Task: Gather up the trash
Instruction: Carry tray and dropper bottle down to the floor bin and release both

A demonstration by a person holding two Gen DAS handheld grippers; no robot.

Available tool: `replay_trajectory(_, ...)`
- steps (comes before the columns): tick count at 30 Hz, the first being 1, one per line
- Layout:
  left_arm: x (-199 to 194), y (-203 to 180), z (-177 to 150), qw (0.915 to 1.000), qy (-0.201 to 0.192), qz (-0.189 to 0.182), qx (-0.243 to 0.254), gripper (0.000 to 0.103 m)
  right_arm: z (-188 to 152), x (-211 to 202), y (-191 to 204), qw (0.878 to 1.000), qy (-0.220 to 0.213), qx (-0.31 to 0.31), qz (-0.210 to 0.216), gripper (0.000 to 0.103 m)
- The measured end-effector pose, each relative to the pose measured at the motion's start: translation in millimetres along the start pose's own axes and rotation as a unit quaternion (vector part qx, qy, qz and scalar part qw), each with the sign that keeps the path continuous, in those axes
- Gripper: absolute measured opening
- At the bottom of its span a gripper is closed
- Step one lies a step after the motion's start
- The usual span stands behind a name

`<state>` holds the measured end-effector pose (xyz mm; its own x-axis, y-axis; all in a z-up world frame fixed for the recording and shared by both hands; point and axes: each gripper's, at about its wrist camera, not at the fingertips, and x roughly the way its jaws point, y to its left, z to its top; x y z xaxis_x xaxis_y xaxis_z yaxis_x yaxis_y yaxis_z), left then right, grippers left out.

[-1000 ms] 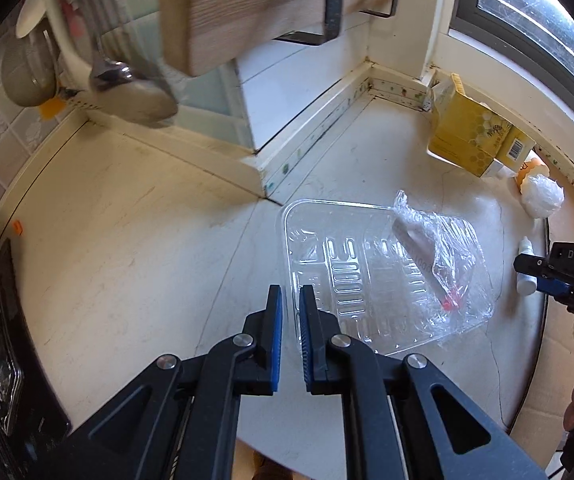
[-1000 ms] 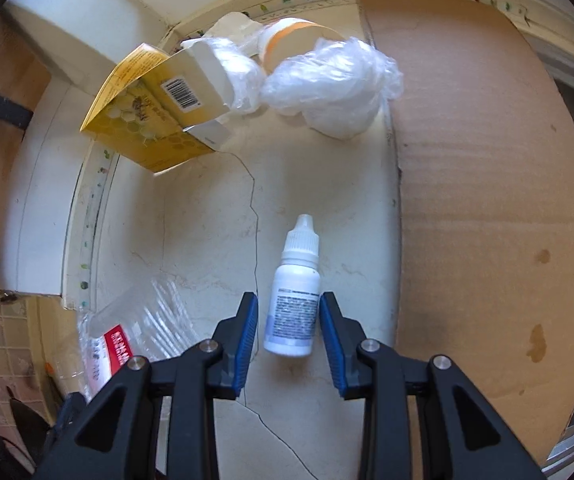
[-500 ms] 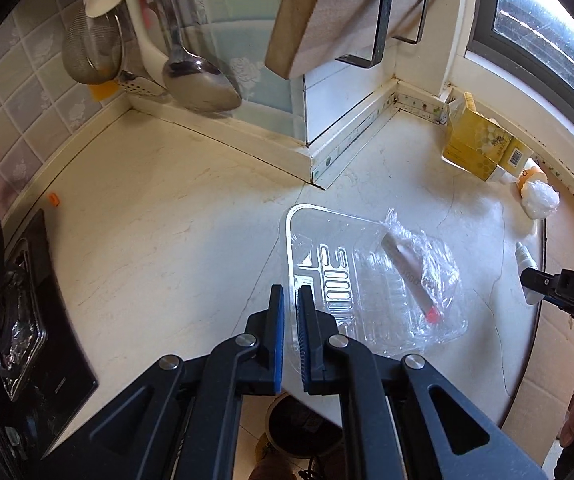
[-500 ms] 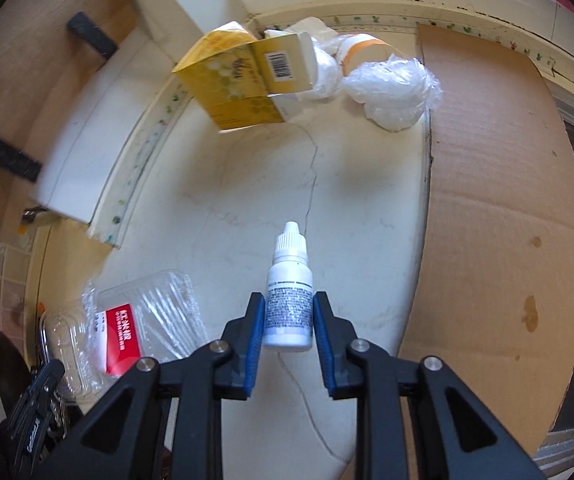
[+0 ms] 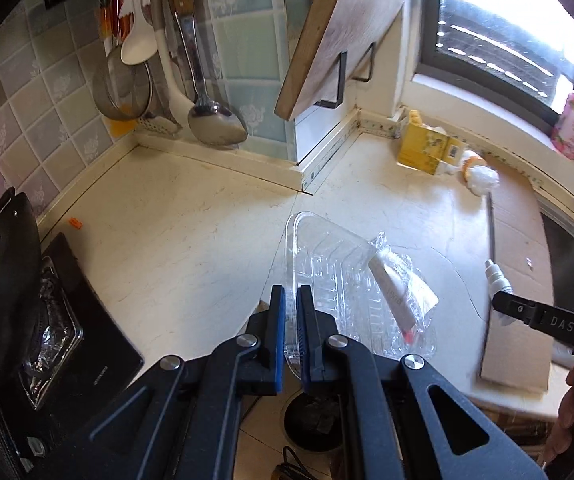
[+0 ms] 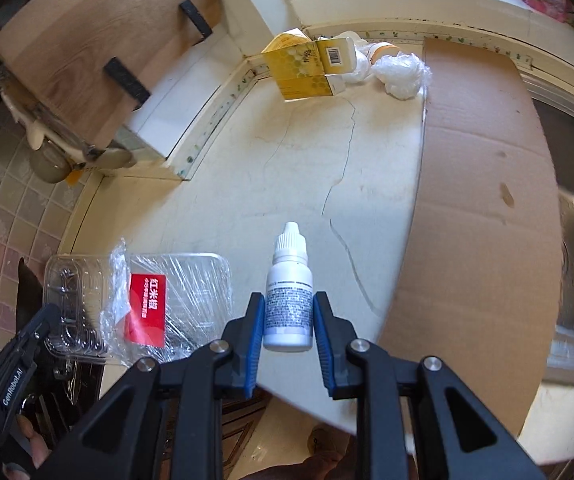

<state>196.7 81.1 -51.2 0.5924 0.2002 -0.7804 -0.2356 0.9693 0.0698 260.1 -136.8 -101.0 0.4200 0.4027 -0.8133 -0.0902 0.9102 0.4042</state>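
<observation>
Left gripper [image 5: 291, 312] clamped on the near rim of a clear plastic tray [image 5: 343, 280], which carries crumpled film with a red label [image 6: 147, 312] and juts past the worktop's [image 5: 175, 232] front edge. Right gripper [image 6: 289, 334] grasping a white dropper bottle [image 6: 289, 300] upright between its blue pads, lifted above the front edge beside a cardboard sheet [image 6: 483, 184]. A yellow carton [image 6: 307, 66] and a wad of white plastic [image 6: 401, 72] lie in the far corner.
</observation>
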Motion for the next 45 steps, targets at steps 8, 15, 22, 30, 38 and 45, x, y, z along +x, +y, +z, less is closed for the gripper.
replay_trajectory(8,-56,27,-62,0.9985,-0.006,-0.036,0.042,0.004,-102,-28,22,0.999,-0.008,0.032,0.004,0.024)
replay_trajectory(15,-47,33,-116,0.9958,0.035,-0.048,0.069,0.004,-176,-16,13,0.996,0.035,0.083,0.010,0.024)
replay_trajectory(22,-3,15,-156,0.9924,0.057,-0.026,0.106,0.004,-212,18,-14,0.992,0.068,0.105,-0.012,0.024)
replay_trajectory(30,115,-9,-224,0.9869,0.094,0.020,0.130,0.004,-244,129,-57,0.989,0.107,0.099,-0.035,0.024)
replay_trajectory(38,268,-25,-304,0.9792,0.124,0.055,0.151,0.004,-285,285,-98,0.980,0.166,0.105,-0.042,0.025)
replay_trajectory(45,344,-31,-338,0.9704,0.155,0.039,0.181,0.011,-292,362,-113,0.973,0.195,0.113,-0.045,0.025)
